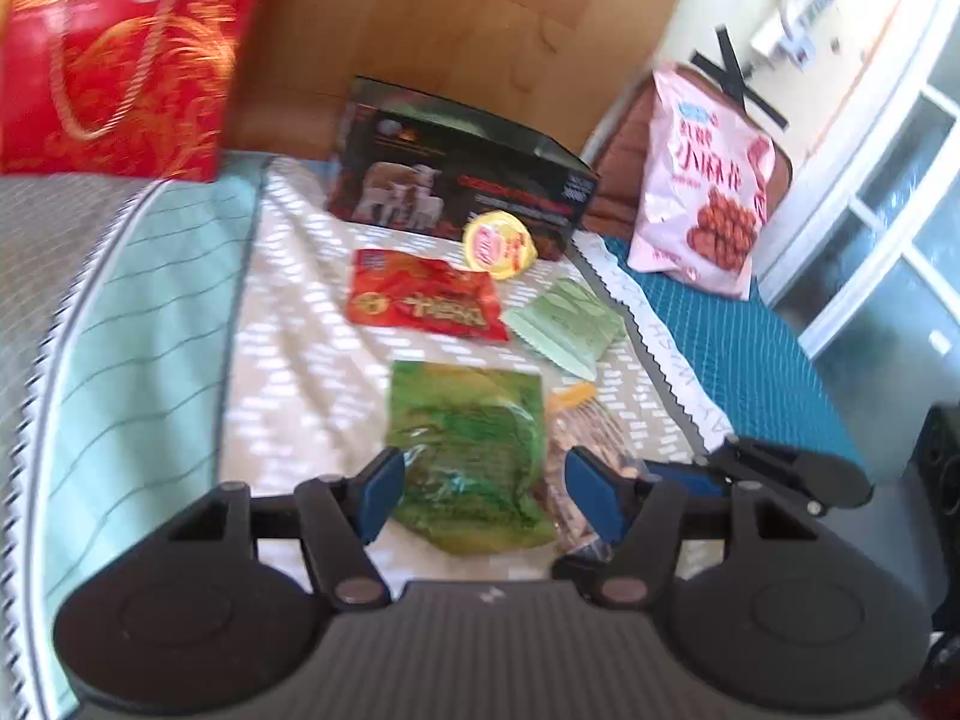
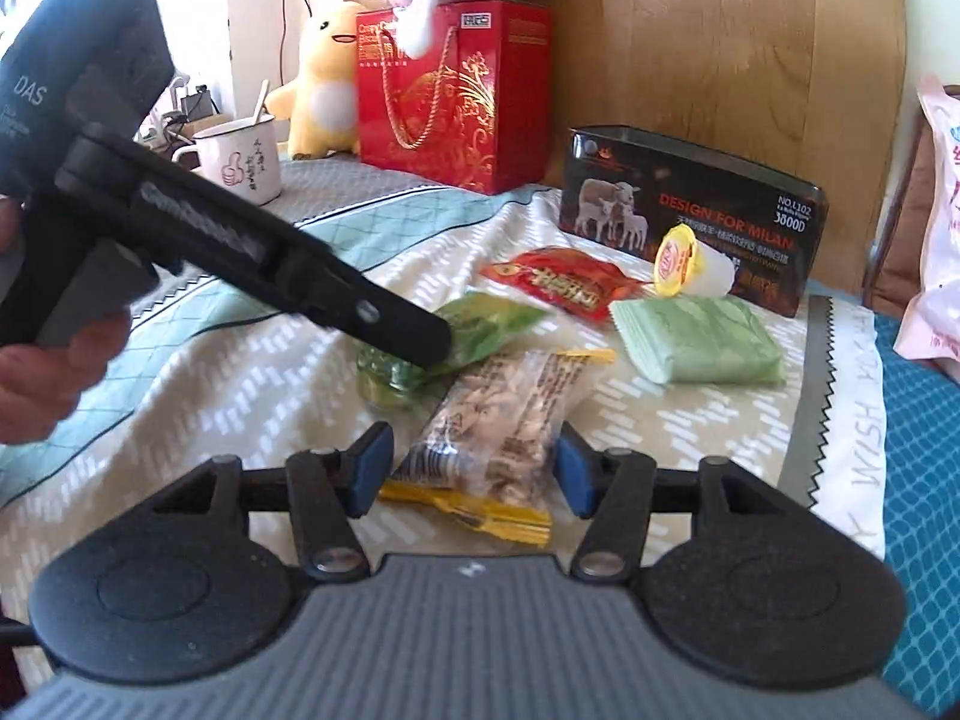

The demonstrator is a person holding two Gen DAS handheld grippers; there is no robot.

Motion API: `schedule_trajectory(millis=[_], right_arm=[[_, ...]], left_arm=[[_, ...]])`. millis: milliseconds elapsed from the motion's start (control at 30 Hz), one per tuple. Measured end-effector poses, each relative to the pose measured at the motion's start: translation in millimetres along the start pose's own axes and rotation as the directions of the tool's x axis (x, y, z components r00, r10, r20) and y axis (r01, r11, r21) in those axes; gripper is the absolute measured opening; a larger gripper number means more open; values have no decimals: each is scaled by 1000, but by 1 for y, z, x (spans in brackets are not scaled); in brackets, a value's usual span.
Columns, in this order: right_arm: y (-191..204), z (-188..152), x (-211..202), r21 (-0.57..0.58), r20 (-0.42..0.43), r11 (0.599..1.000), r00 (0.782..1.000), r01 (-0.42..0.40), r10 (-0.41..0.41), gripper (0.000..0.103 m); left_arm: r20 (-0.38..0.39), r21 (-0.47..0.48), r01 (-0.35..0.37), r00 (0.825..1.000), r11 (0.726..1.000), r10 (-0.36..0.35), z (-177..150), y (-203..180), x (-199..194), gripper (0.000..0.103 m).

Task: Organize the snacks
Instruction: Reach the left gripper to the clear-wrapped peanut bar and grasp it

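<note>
Straddling the crinkly dark-green snack packet, the left gripper had its blue-padded fingers apart on either side, not pressing it, while the right gripper stood likewise apart around the clear bag of pale nuts with yellow ends, pads not seen squeezing. Both packets lay on the patterned bedspread, nearer the camera than the black tin box printed with sheep, the green packet touching the nut bag's side. Closer to that box lay a red foil sachet, a yellow-lidded jelly cup and a pale-green wrapped pack. Judging from this, the two grippers worked very near each other and might collide; closing on slippery film over soft bedding could pinch only a corner, or drag the neighbouring packet along.
</note>
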State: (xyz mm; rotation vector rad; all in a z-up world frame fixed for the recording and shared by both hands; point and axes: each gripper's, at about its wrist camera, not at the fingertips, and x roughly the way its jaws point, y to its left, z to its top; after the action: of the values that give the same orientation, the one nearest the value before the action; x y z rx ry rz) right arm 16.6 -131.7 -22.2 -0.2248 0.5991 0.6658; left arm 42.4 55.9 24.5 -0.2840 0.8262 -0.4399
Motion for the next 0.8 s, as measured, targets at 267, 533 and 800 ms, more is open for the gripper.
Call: schedule_trajectory(millis=[267, 533, 800], right_arm=[[6, -18, -24, 14, 0, 999, 999, 37, -37, 62], [-10, -22, -45, -250, 111, 856, 892, 452, -438, 44], [-30, -30, -59, 49, 41, 984, 984, 173, -175, 47]], left_arm=[[-24, -55, 133, 991, 990, -134, -10, -9, -9, 61], [-49, 9, 155, 987, 988, -154, -6, -41, 10, 61], [-46, 50, 64, 997, 997, -62, 24, -54, 50, 65]])
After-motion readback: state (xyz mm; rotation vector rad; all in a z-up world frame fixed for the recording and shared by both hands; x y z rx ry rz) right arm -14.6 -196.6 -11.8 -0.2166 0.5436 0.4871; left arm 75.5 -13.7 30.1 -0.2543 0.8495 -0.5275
